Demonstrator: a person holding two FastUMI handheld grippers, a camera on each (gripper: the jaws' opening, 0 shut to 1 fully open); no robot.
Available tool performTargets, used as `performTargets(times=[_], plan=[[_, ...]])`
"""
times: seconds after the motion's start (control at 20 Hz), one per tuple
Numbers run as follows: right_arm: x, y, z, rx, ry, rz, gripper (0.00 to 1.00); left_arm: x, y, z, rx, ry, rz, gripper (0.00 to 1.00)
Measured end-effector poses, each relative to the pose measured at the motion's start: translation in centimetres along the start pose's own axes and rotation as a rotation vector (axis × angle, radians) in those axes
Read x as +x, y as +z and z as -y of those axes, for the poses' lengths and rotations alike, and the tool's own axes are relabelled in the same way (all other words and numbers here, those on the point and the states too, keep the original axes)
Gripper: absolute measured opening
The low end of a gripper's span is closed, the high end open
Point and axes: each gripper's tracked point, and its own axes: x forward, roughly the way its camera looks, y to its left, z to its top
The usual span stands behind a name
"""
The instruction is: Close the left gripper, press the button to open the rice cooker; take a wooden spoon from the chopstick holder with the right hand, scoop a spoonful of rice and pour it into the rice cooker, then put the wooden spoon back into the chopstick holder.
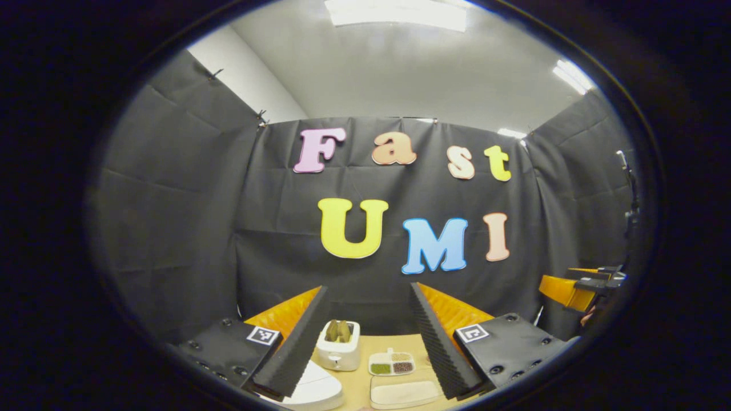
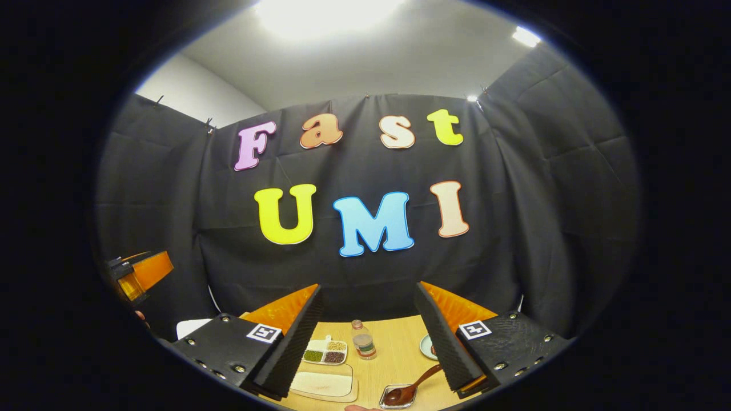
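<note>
Both grippers are held high with fingers apart; the rice cooker (image 1: 313, 389) lies at lower left of the left gripper (image 1: 368, 334) view, under its left finger, nearer than the right gripper (image 2: 368, 334).

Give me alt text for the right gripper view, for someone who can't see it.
The right tongs hang open above a wooden table, holding nothing. Between their fingers stand a small jar and a divided dish of grains, with a flat tray of rice in front and a brown spoon lying in a small dish. The left tongs show at far left.
</note>
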Motion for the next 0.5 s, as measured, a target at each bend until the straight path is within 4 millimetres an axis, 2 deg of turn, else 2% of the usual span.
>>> performTargets(times=[0.1,0.3,0.35,0.5], plan=[[-0.1,-0.2,0.1,-0.017,0.008,-0.002,0.97,-0.7,-0.5,0.6,-0.006,-0.018,-0.028,0.97],[-0.4,-0.9,0.6,-0.018,-0.015,-0.020,0.98,-1.0,-1.2,0.7,-0.023,-0.016,-0.059,0.94],[-0.4,-1.1,0.5,-0.021,-0.019,-0.025,0.97,-0.9,-1.3,0.6,-0.020,-0.018,-0.064,0.97],[-0.3,-1.1,-0.5,-0.027,-0.011,-0.030,0.97,-1.1,-1.7,0.5,-0.009,-0.042,-0.078,0.94]])
